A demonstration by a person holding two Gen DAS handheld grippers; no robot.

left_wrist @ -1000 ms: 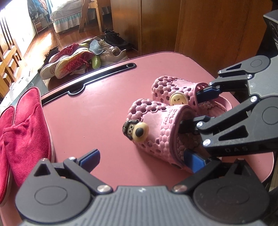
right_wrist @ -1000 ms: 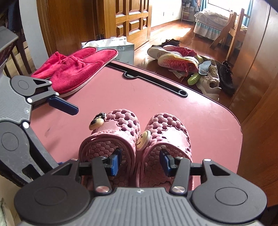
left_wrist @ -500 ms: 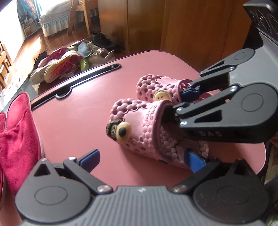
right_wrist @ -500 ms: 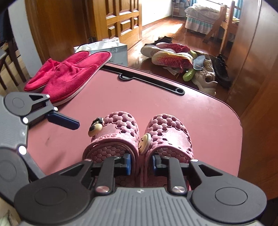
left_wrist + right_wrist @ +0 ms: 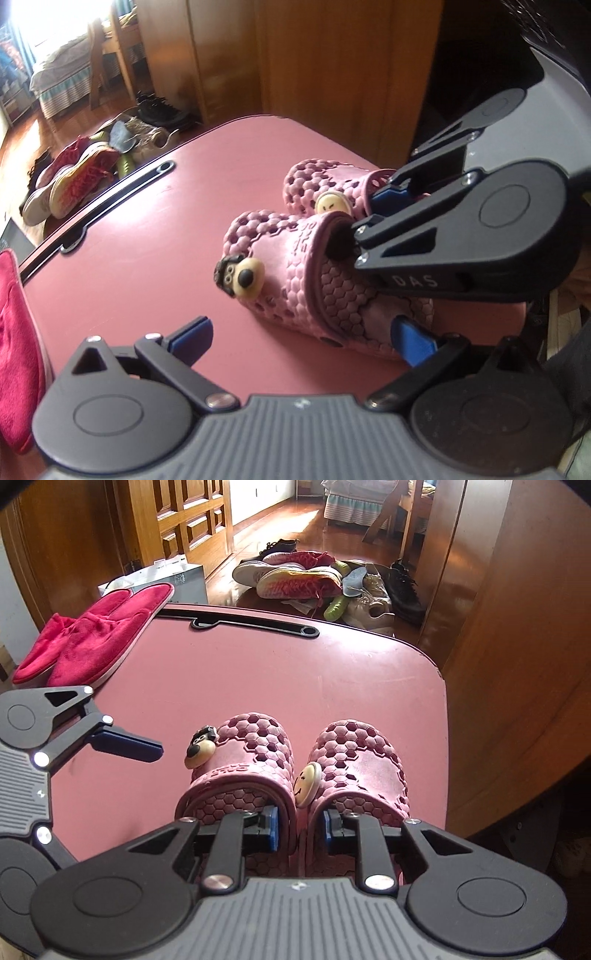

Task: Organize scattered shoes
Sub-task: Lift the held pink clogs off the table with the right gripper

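Two pink clogs (image 5: 295,775) sit side by side on the table (image 5: 258,672), and we find the right gripper (image 5: 300,821) clamped on their touching inner walls, one finger inside each. We judge that an even squeeze should keep both from slipping. Our left gripper (image 5: 303,336) hovers level just beside them, fingers spread, holding nothing.

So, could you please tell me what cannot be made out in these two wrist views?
- Heels of the pink clogs: right wrist view, hidden behind the right gripper.
- Grip contact on the clogs' inner walls: left wrist view, covered by the right gripper's black linkage.
- Red slippers: left wrist view, cut off by the left edge.
- Shoe pile on the floor: both views, too small and overlapping to count pairs.
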